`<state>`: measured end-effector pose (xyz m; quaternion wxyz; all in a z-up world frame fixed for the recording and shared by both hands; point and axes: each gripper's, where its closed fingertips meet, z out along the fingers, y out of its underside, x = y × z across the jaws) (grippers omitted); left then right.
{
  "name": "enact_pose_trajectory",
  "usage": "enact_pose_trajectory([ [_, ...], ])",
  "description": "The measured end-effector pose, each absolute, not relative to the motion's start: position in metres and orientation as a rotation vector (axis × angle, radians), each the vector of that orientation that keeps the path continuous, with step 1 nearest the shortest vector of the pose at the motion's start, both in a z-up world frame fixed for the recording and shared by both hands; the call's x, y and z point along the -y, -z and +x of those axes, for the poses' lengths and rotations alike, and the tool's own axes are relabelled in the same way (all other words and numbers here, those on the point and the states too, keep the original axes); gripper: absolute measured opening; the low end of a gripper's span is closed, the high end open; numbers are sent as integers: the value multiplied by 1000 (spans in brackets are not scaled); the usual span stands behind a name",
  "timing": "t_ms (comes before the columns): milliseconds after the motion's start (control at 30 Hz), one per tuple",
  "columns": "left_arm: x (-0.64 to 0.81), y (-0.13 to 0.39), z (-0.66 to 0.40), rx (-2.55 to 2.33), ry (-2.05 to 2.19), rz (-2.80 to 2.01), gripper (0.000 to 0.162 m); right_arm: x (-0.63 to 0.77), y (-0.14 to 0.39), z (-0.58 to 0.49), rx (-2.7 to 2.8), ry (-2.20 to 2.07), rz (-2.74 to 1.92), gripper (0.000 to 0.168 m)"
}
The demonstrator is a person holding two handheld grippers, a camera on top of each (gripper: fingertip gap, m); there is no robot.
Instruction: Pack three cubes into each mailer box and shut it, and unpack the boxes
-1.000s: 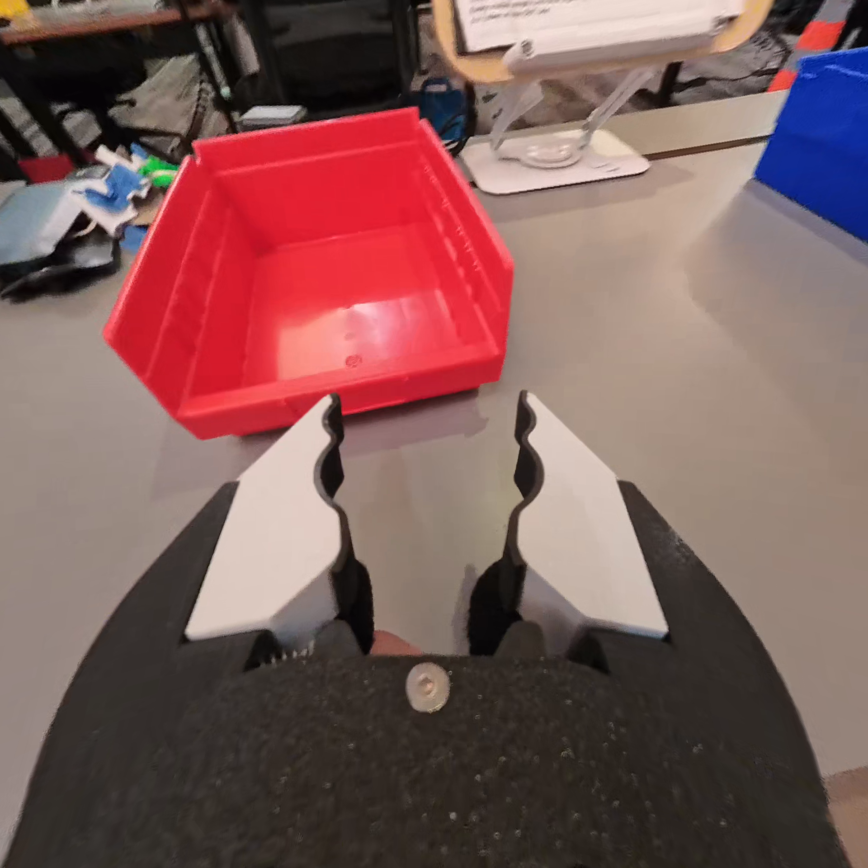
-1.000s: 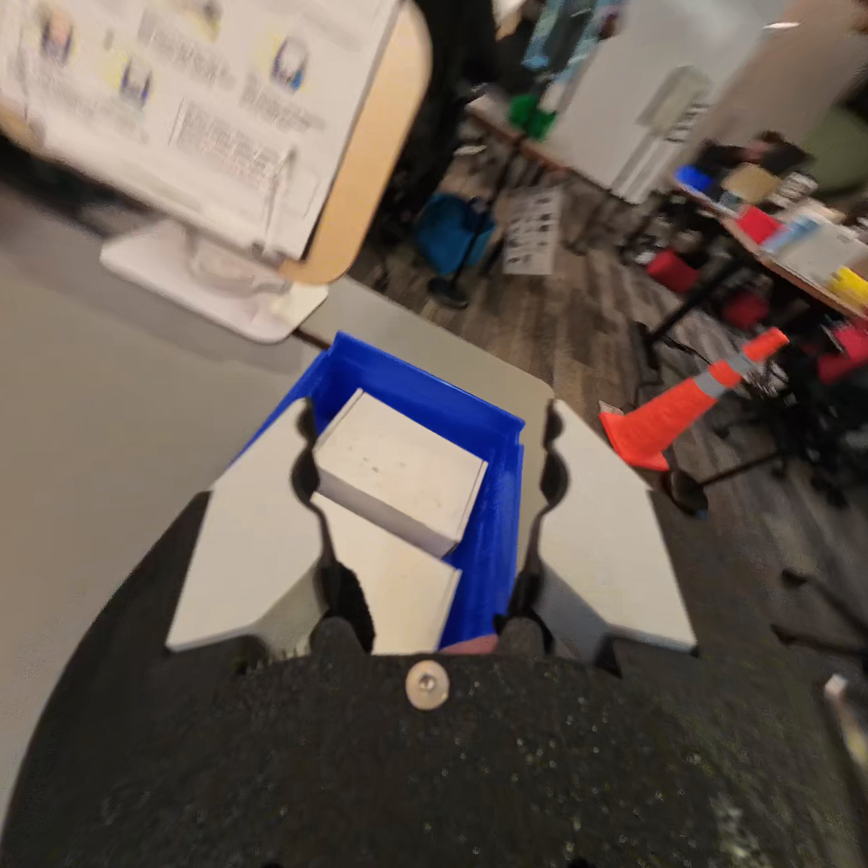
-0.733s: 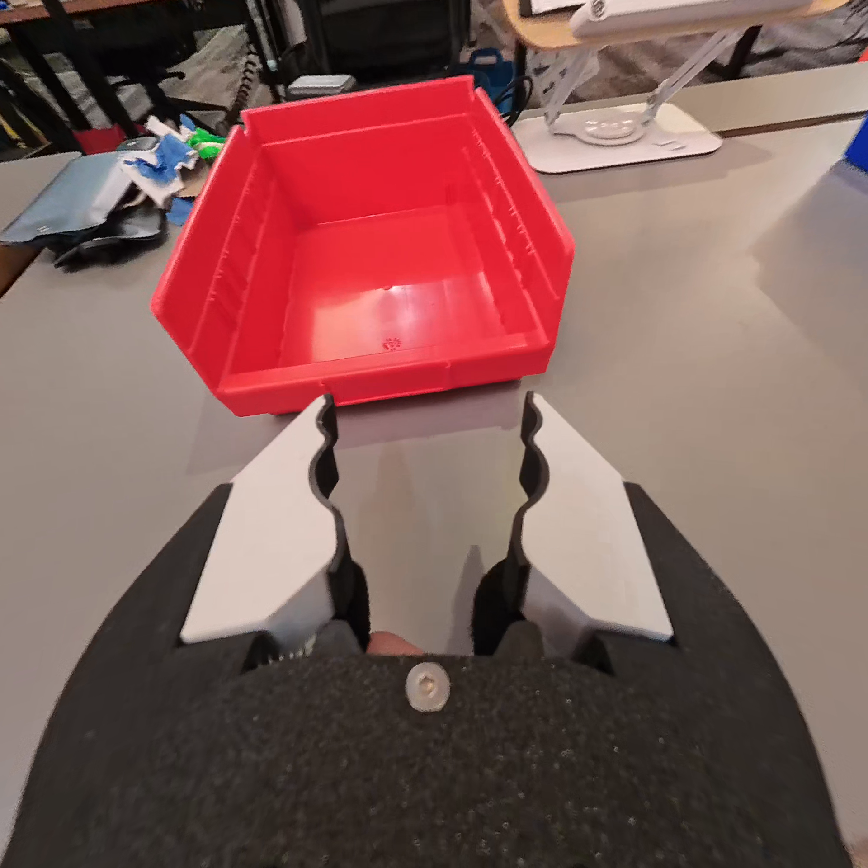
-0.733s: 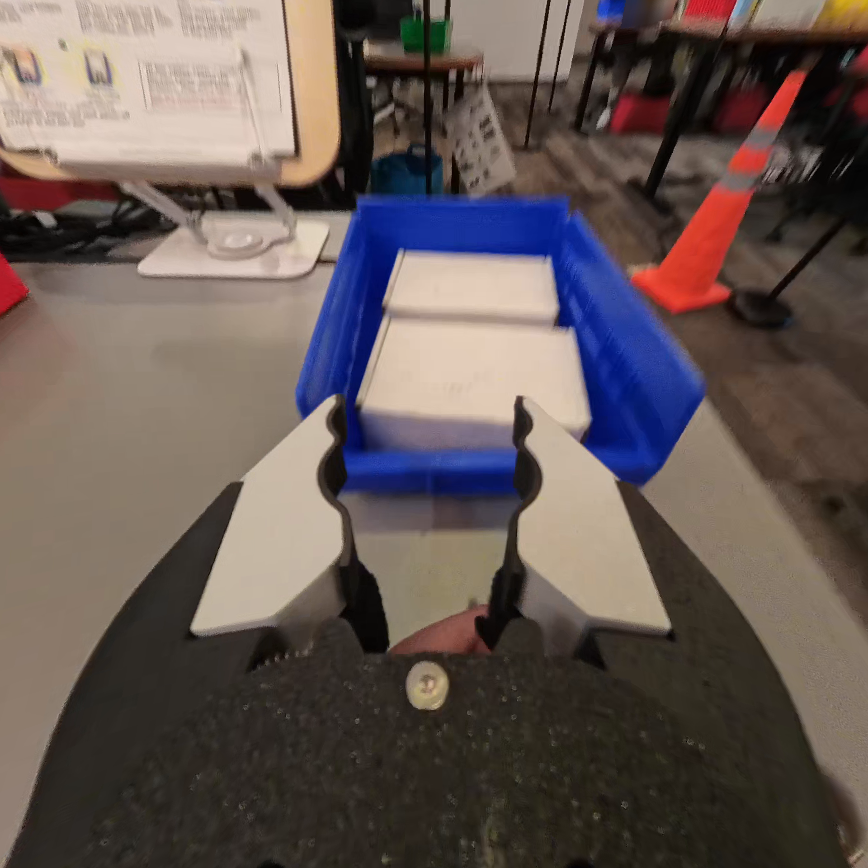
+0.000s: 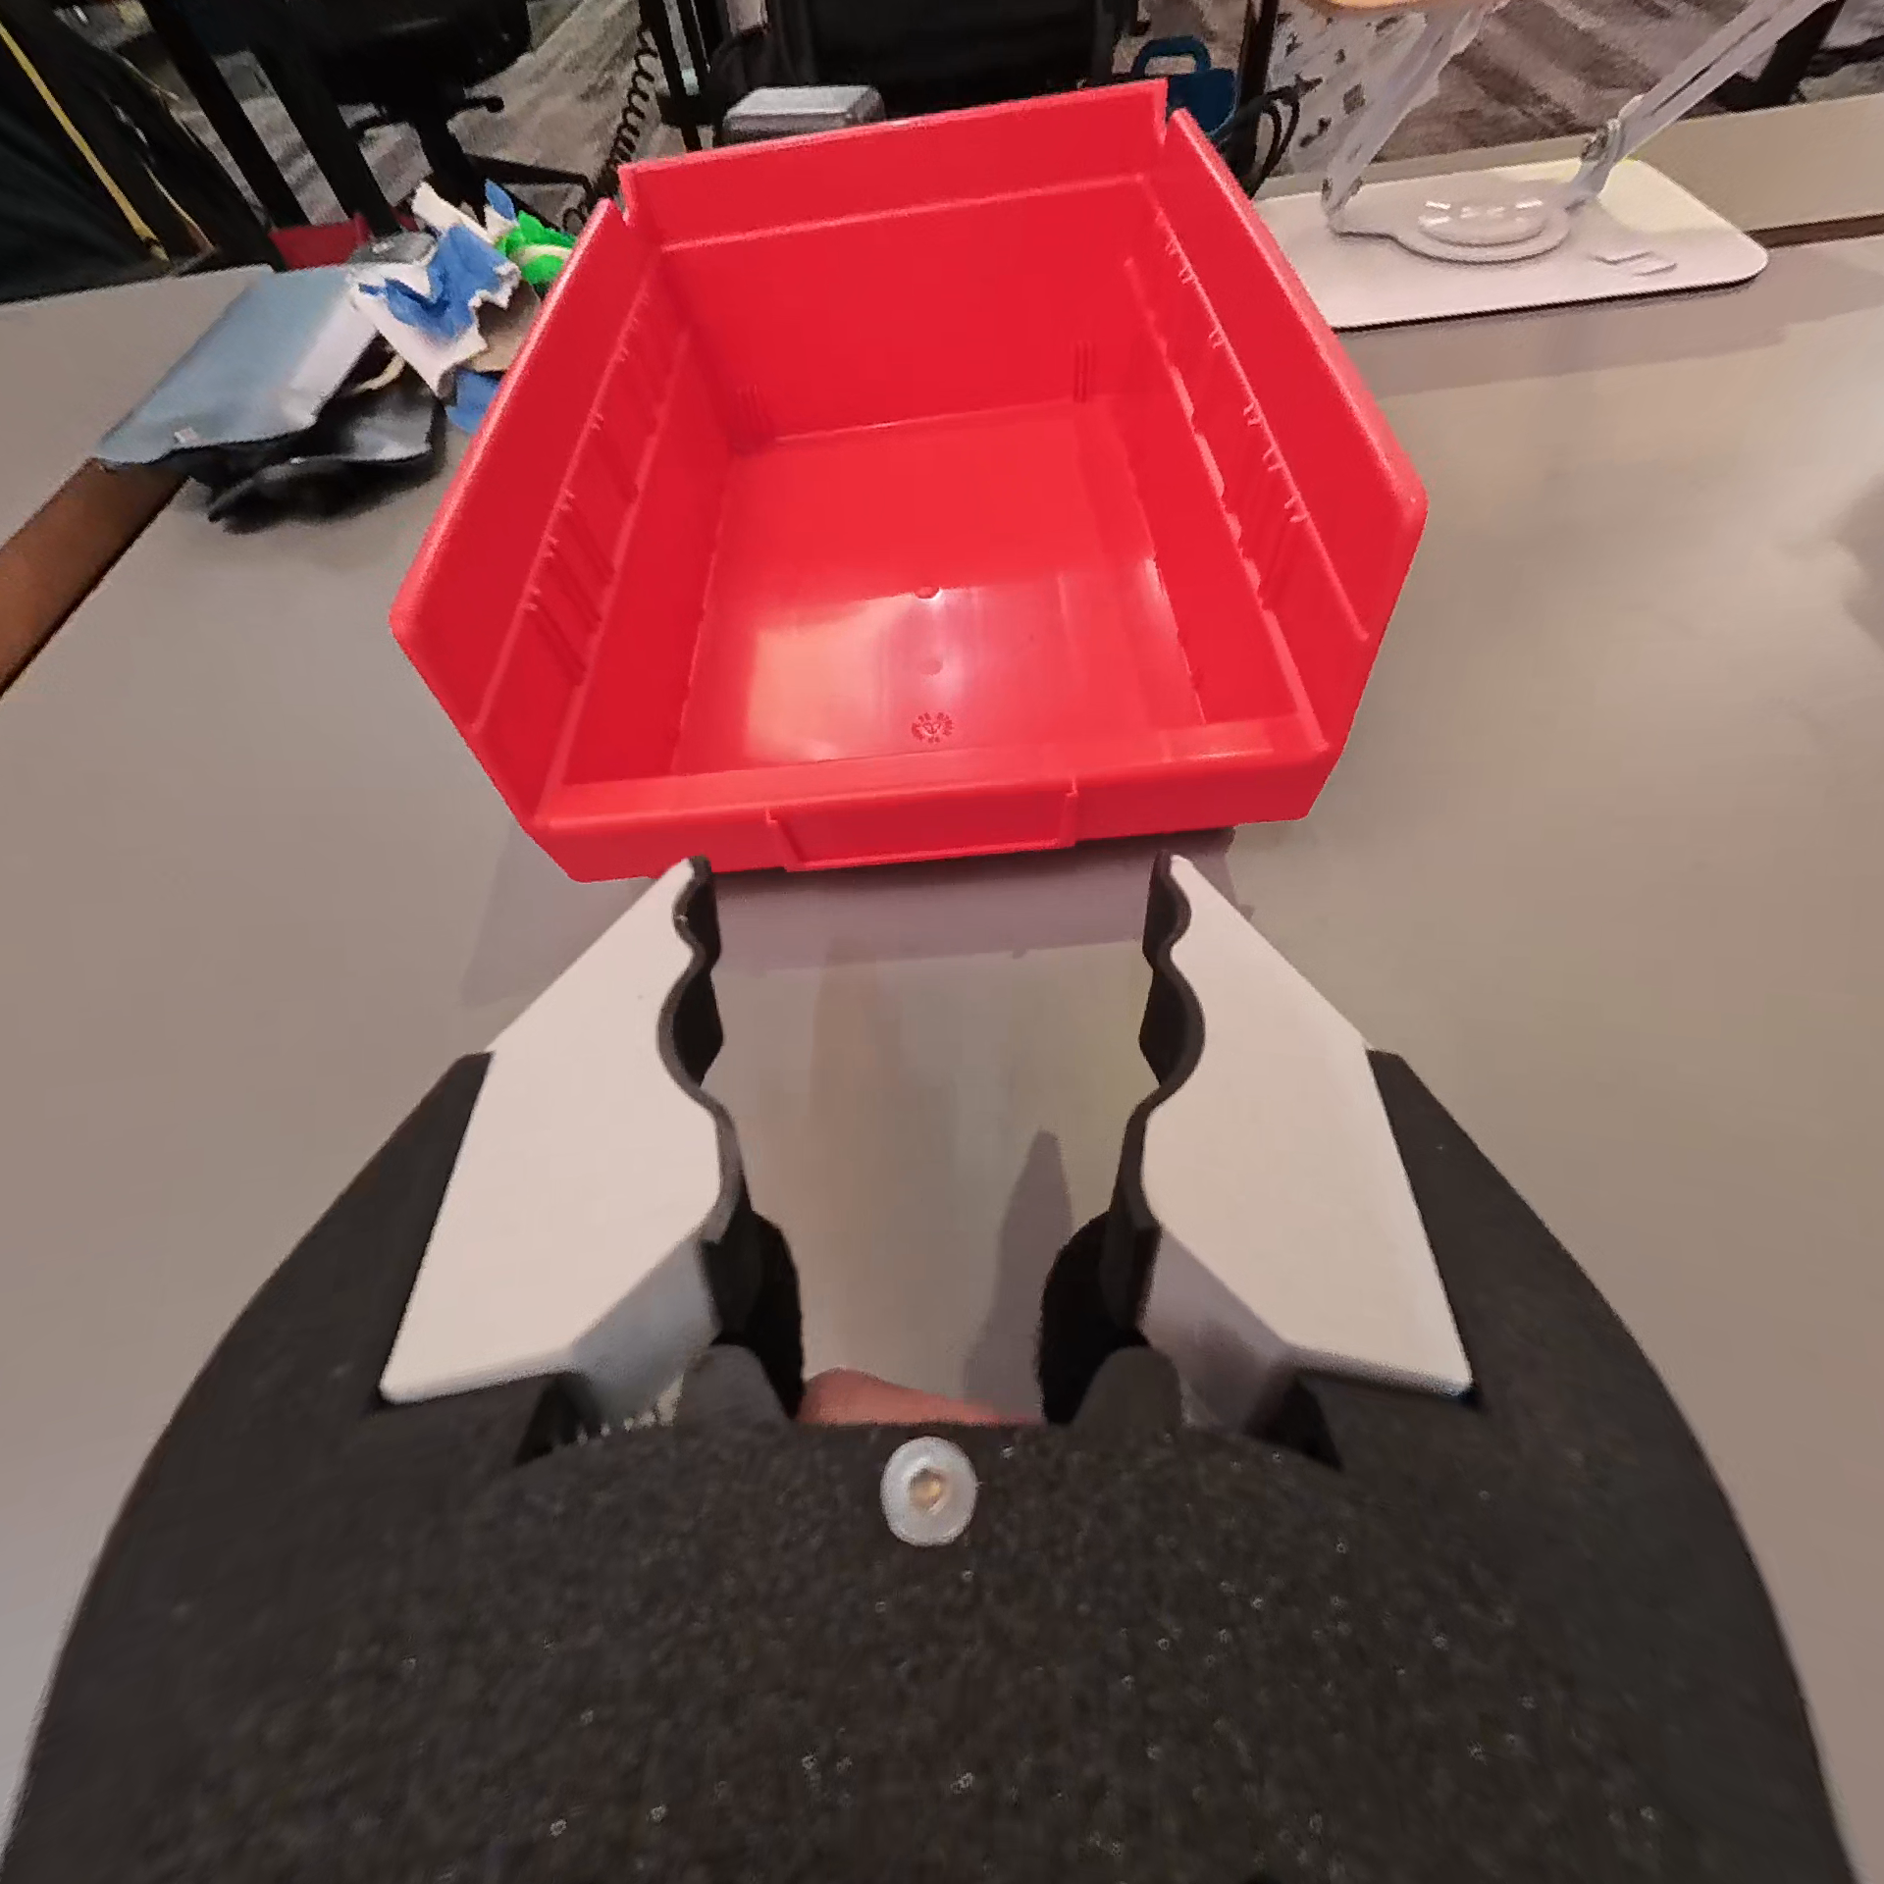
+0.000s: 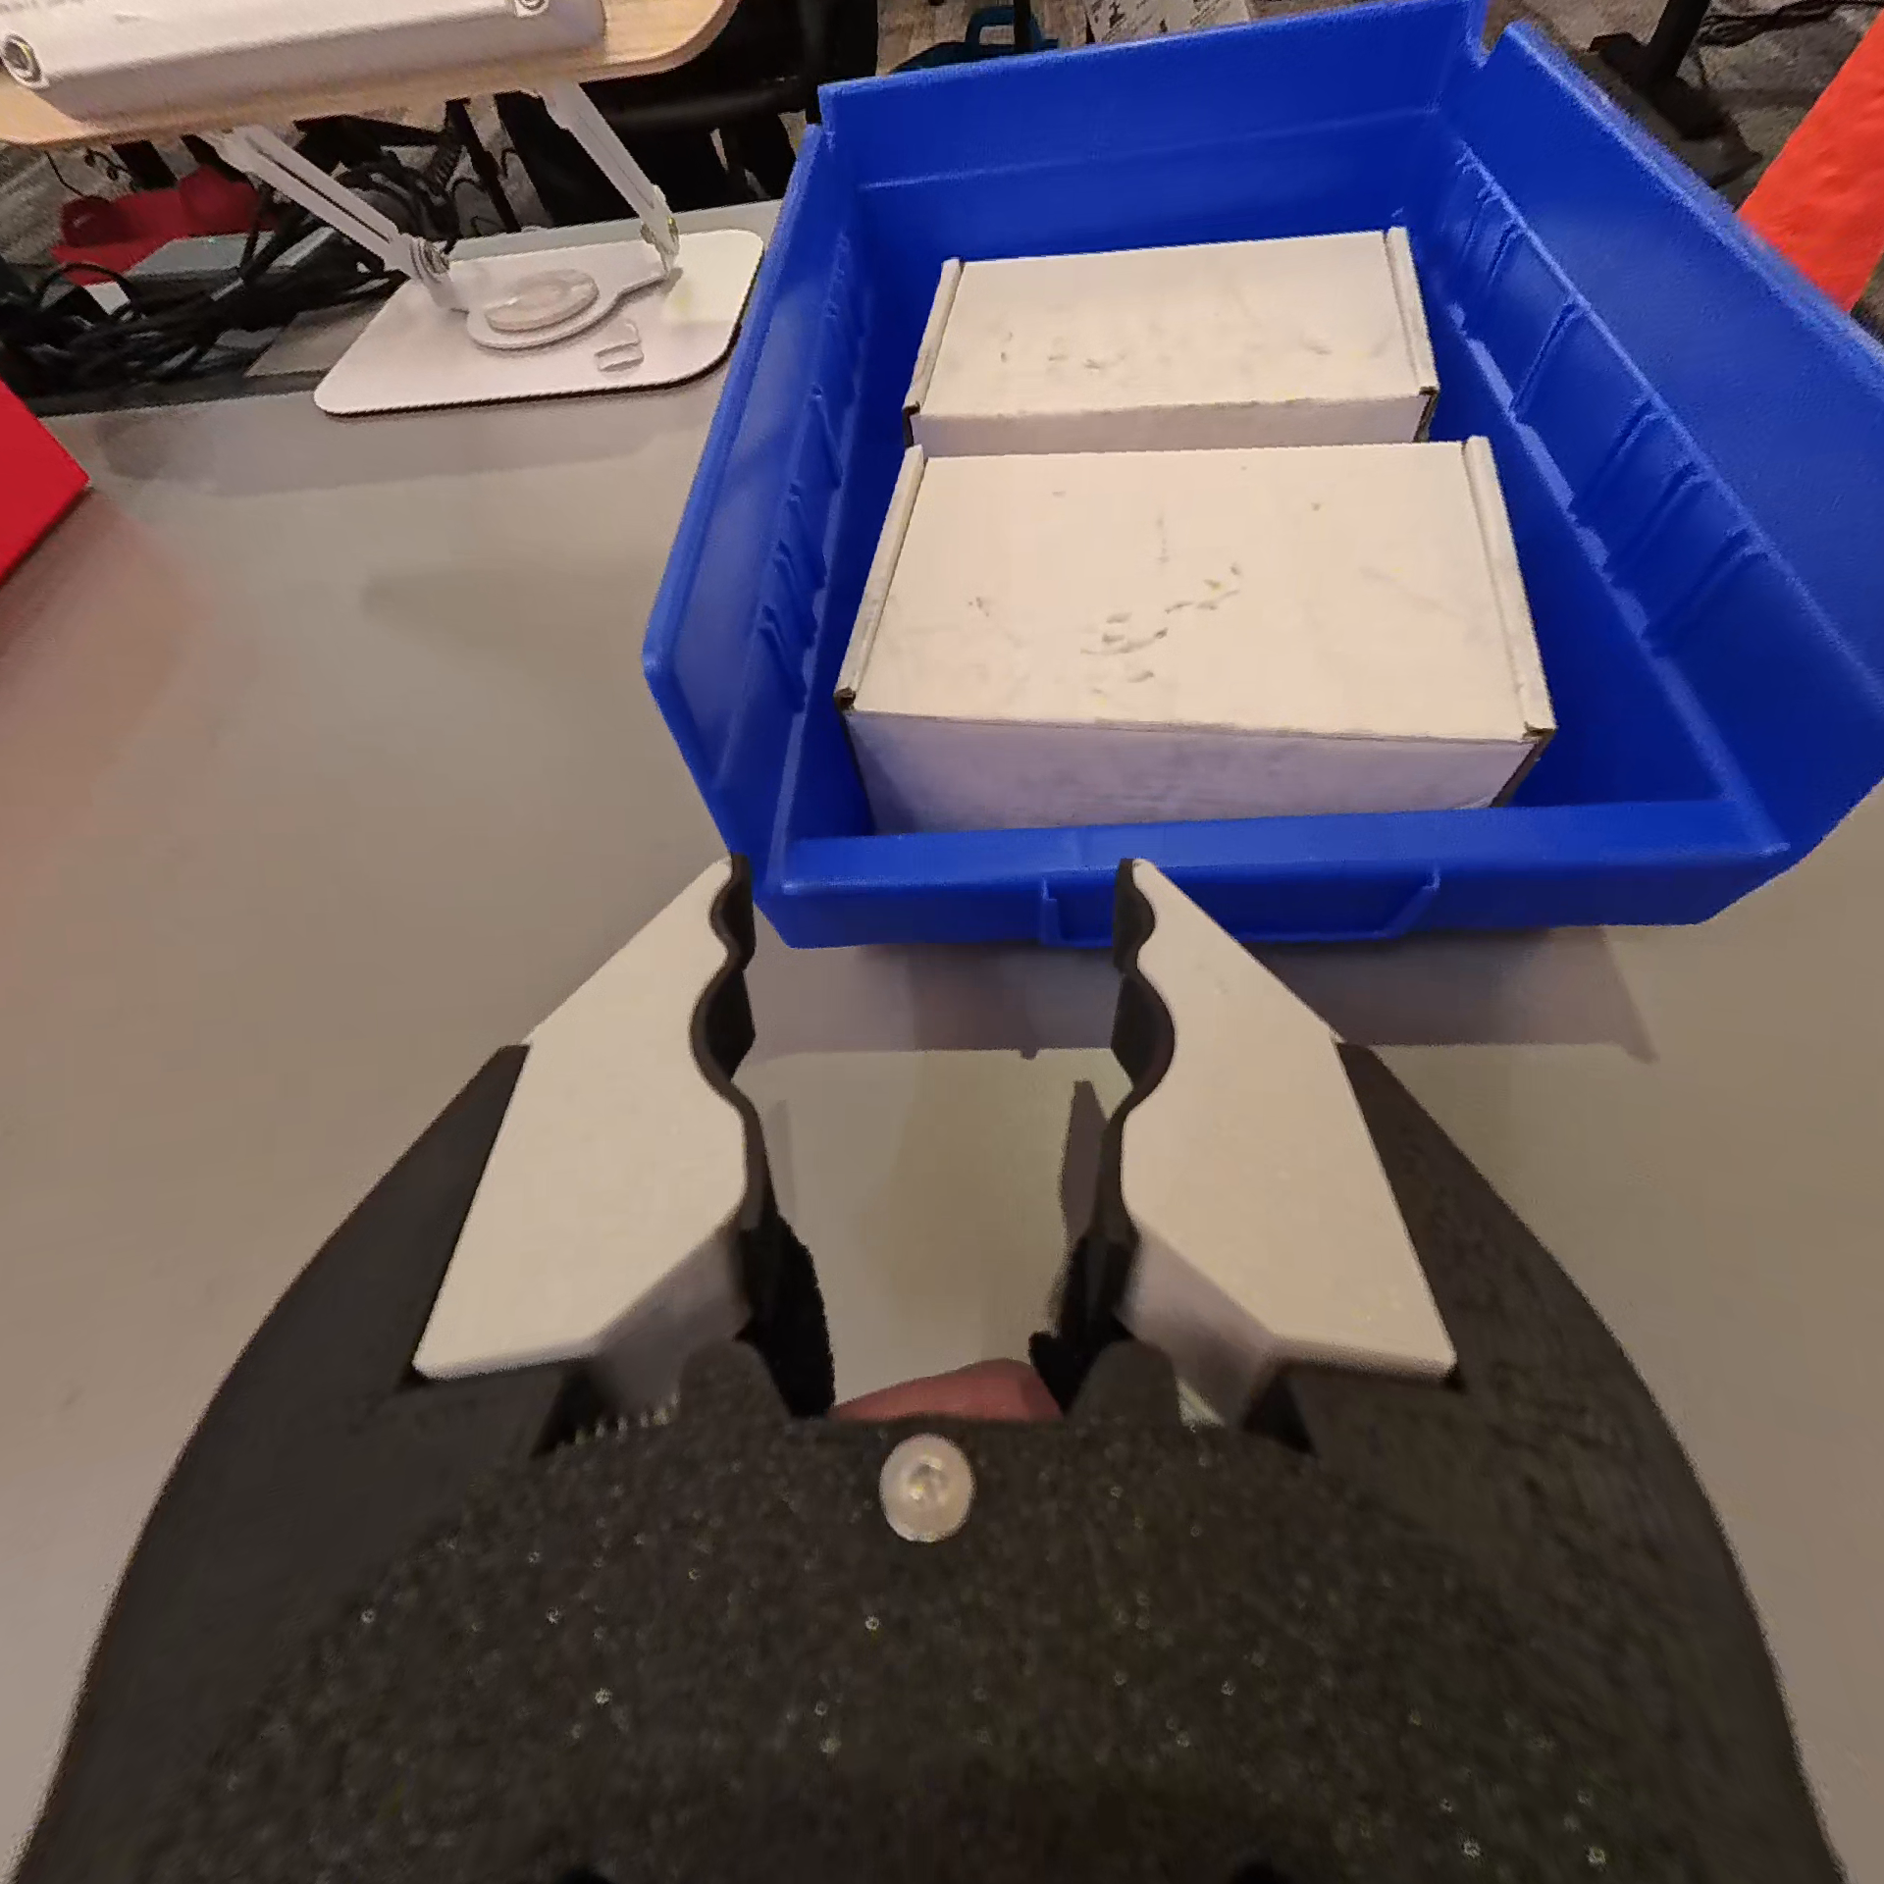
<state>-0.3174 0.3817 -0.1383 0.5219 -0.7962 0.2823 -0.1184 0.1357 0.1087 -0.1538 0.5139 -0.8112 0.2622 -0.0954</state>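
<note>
In the left wrist view, my left gripper (image 5: 933, 887) is open and empty just in front of a red plastic bin (image 5: 612, 836) that holds nothing. In the right wrist view, my right gripper (image 6: 933, 897) is open and empty, just in front of a blue plastic bin (image 6: 1274, 887). Two closed white mailer boxes lie inside the blue bin, one near (image 6: 1193, 612) and one far (image 6: 1172, 326). No cubes show in either view.
Both bins stand on a grey table (image 6: 357, 765). A white stand on a flat base (image 6: 551, 326) sits behind, also in the left wrist view (image 5: 1509, 234). Grey pouches and blue-white scraps (image 5: 336, 387) lie left of the red bin. The table's left edge (image 5: 61, 602) is near.
</note>
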Motion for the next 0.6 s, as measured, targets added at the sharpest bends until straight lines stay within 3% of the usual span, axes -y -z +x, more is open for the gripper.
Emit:
enact_pose_trajectory([
  [233, -381, 125, -316, -714, 168, -1784, 75, -102, 146, 130, -607, 229, -1934, 66],
  [367, -360, 90, -288, -779, 252, -1555, 90, -96, 140, 130, -595, 226, -1923, 63],
  [433, -342, 73, -272, -799, 288, -1430, 81, -92, 137, 133, -600, 237, -1905, 63],
  [600, -281, 67, -194, -934, 496, -1411, 76, -69, 137, 140, -636, 268, -1894, 63],
])
